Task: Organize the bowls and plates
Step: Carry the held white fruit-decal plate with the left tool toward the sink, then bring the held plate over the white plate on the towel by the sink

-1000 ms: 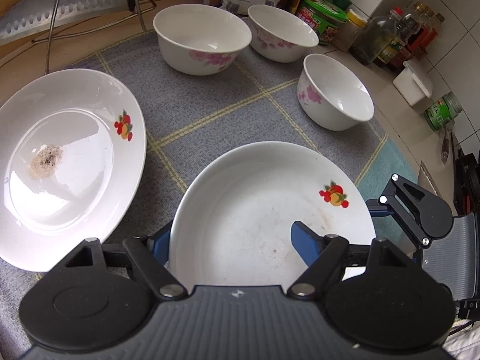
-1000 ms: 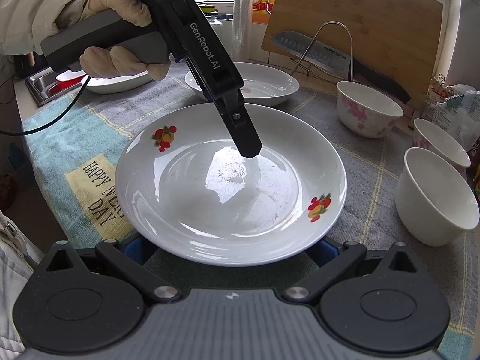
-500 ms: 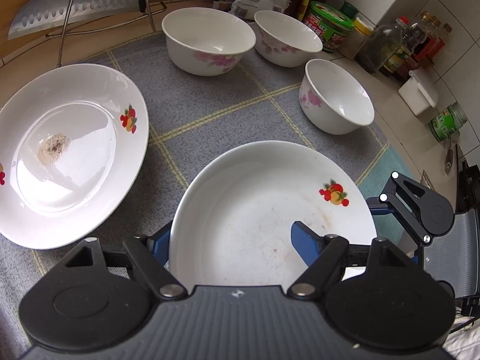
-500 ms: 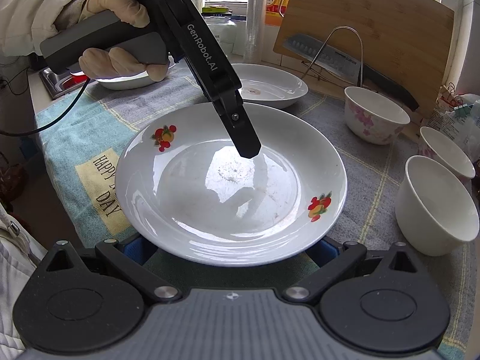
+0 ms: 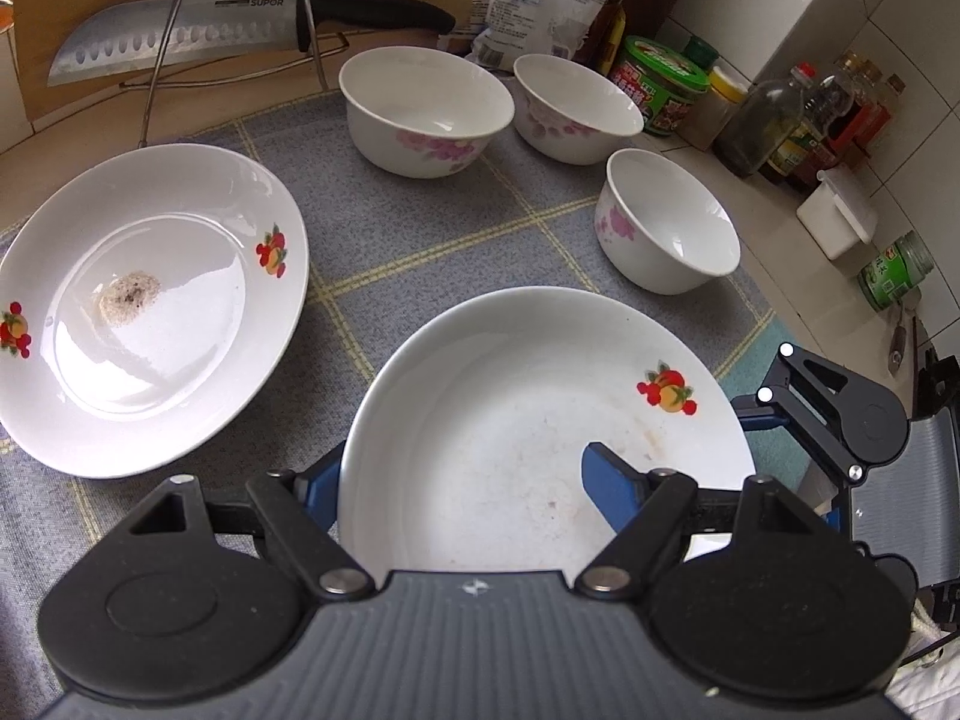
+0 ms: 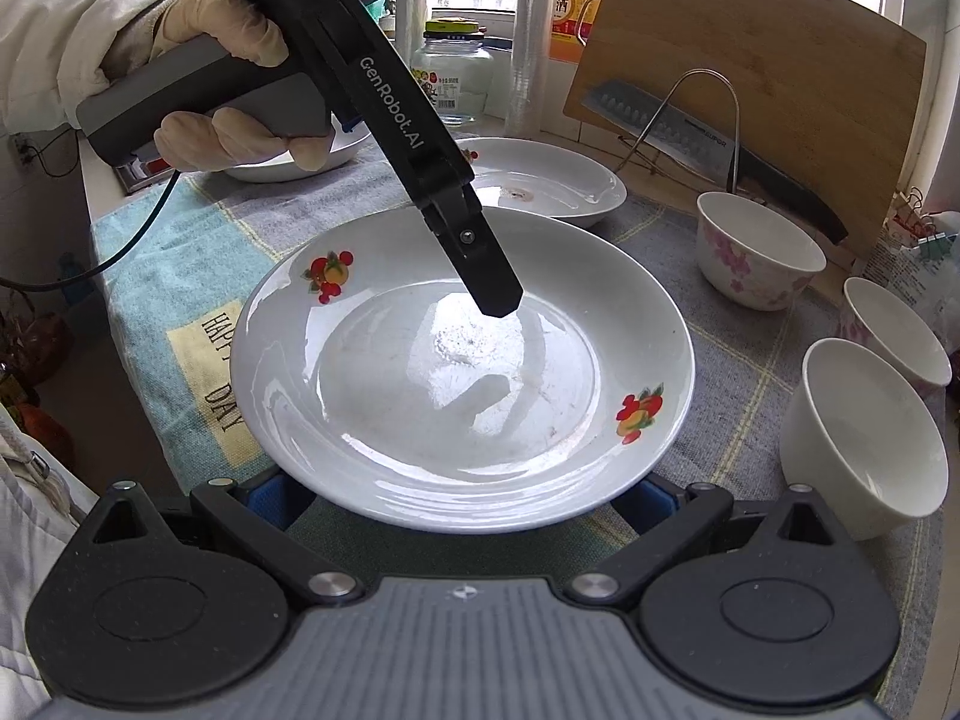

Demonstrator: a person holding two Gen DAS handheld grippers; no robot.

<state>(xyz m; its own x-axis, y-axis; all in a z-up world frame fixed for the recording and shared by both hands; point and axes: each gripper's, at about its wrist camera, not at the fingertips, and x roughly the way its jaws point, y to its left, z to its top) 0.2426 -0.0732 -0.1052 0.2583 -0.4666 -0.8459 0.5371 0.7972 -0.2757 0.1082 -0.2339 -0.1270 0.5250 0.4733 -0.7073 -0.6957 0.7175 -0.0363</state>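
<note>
While the left gripper (image 5: 462, 474) clamps the near plate (image 5: 540, 420), nothing is stacked. The right gripper (image 6: 462, 498) straddles its rim, grip unclear. Second plate (image 5: 144, 300) and three bowls (image 5: 426, 108) stand separate.

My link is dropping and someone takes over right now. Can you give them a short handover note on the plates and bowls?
Left gripper: shut on the fruit-print plate, one finger inside the rim; the plate looks lifted.
Right gripper: open, fingers under that plate's opposite rim.
Soiled plate lies on the grey cloth; three bowls stand apart, unstacked.
Done: no stack visible.
Left: probably set this plate on the soiled one, then nest the bowls.
</note>
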